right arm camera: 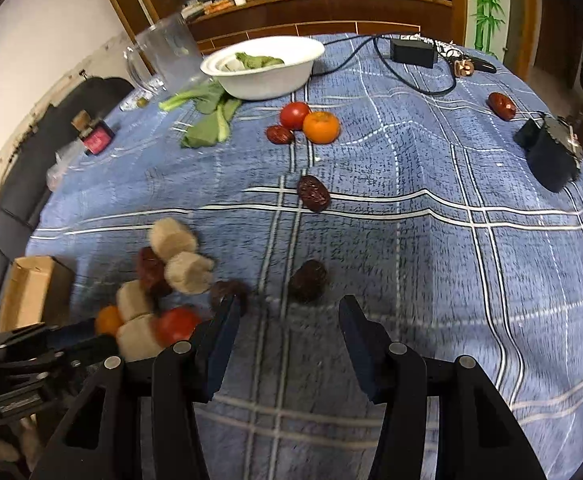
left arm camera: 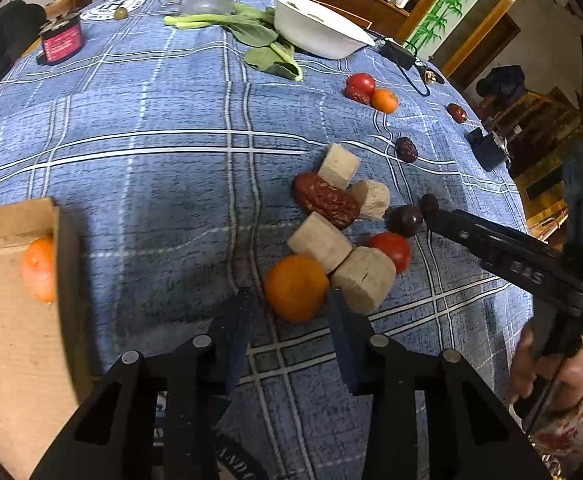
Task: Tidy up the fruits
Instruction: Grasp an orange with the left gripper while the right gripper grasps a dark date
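Note:
My left gripper [left arm camera: 289, 298] is open, its fingers on either side of a small orange [left arm camera: 296, 289] on the blue plaid cloth. Beside the orange lie several beige cut blocks [left arm camera: 363, 282], a red tomato [left arm camera: 391, 250], a big red date [left arm camera: 325, 200] and dark dates [left arm camera: 405, 220]. A cardboard box [left arm camera: 7, 304] at left holds another orange [left arm camera: 39, 268]. My right gripper [right arm camera: 287, 304] is open and empty, just short of a dark date [right arm camera: 308, 280]. Another date [right arm camera: 313, 193] lies farther off, and a tomato [right arm camera: 294, 115], an orange [right arm camera: 321, 127] and a date [right arm camera: 279, 134] sit together.
A white bowl [right arm camera: 265, 66] with greens, loose leafy greens [right arm camera: 209, 118] and a clear jug [right arm camera: 167, 56] stand at the back. A red-labelled bottle [right arm camera: 95, 136], a black adapter with cable [right arm camera: 413, 52], a dark device [right arm camera: 551, 156] and a lone date [right arm camera: 501, 106] lie around the table's edges.

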Motion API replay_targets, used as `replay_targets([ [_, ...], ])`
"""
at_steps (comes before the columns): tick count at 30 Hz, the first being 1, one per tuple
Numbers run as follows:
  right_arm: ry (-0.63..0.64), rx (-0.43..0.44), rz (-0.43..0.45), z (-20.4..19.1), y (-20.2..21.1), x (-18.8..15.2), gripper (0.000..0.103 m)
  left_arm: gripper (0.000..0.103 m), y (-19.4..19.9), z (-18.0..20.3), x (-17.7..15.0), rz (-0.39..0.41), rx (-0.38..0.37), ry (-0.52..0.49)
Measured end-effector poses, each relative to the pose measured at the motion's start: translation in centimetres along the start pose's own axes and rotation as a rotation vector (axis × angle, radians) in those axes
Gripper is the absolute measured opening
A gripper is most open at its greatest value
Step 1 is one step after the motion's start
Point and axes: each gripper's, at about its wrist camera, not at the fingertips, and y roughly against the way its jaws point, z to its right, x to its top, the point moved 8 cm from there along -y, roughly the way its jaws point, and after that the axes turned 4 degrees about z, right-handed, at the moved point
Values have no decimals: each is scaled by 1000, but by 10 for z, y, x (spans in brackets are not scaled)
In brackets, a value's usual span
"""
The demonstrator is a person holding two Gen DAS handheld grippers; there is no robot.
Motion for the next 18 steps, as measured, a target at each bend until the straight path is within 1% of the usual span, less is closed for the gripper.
replay_targets([
  [1,7,-5,-6,1,-6,1,55,36,-2,2,-1,-3,3,-5],
  [4,21,-15,0,3,-12,3,54,36,-5,8,0,10,45,-54],
  [6,33,-16,2,0,-15,6,48,35,-6,8,0,14,53,-50],
  [7,40,-19,3,-1,-16,7,42,31,-5,5,0,18,58,-39],
  [8,49,-22,3,-3,-17,8,35,30,-5,4,1,19,51,-29],
  [9,53,-18,-1,-4,-18,9,30,30,-4,2,1,21,45,-11],
  [10,48,-7,-11,-5,-19,8,22,29,-3,1,0,23,46,-1],
  [14,32,7,-7,-7,-13,5,21,29,5,-1,-3,39,56,18],
  [18,15,25,7,-11,1,3,21,29,25,-5,-5,75,48,54],
])
